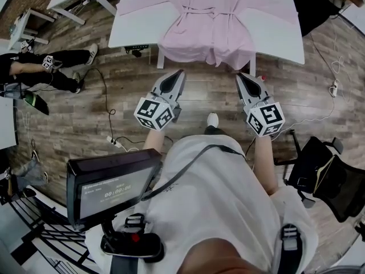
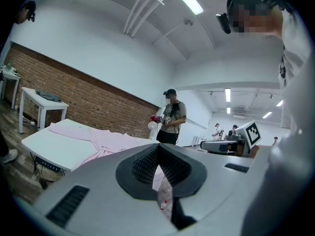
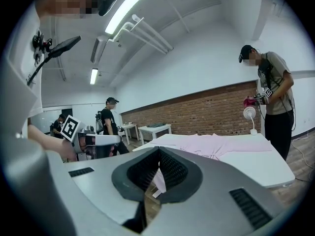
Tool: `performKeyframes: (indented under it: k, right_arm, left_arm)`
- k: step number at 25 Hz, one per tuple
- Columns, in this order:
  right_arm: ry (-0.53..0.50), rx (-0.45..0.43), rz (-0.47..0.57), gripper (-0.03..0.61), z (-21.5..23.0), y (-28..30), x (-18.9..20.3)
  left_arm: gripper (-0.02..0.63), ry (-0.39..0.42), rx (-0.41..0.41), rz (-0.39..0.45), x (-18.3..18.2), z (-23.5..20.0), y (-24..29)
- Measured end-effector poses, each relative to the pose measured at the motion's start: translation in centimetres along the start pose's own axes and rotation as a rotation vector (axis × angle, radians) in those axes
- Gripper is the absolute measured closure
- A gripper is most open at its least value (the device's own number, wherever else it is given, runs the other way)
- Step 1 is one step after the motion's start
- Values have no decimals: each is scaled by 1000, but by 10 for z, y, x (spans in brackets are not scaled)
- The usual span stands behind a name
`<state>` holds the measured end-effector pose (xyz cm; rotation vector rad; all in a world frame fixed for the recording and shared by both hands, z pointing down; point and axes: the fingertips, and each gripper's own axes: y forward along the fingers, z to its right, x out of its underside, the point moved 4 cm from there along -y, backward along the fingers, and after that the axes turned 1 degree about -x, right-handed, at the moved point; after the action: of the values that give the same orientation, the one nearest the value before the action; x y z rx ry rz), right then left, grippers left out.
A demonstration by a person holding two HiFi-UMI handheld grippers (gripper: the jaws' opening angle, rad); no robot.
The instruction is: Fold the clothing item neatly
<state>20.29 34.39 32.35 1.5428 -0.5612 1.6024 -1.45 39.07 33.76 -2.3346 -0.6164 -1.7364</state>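
White table (image 1: 271, 36) carries a pink robe (image 1: 211, 24); left gripper (image 1: 179, 74) and right gripper (image 1: 242, 76) fingers clenched, empty.

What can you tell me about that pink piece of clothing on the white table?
The pink garment looks like a light robe of thin, soft cloth. It lies spread out, unfolded, on the white table, with its sleeves stretched to either side and a thin belt across the waist. Its lower hem hangs over the table's near edge in loose folds. Only the table touches it; the left gripper and right gripper are short of it, shut and empty.
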Motion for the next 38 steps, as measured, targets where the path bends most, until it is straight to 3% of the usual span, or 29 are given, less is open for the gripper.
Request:
performKeyframes:
  k: [17,25,38]
  right_arm:
    - [12,-65,8,575,59,6,3]
    - [11,-106,22,575,62,9,-1]
    - [-9,-92,18,575,71,27,-8]
  left_arm:
    - [612,26,-61,-3,1,12,50]
    - [612,52,-65,2,-3,23,59]
    - [612,32,-54,15,-7,3,73]
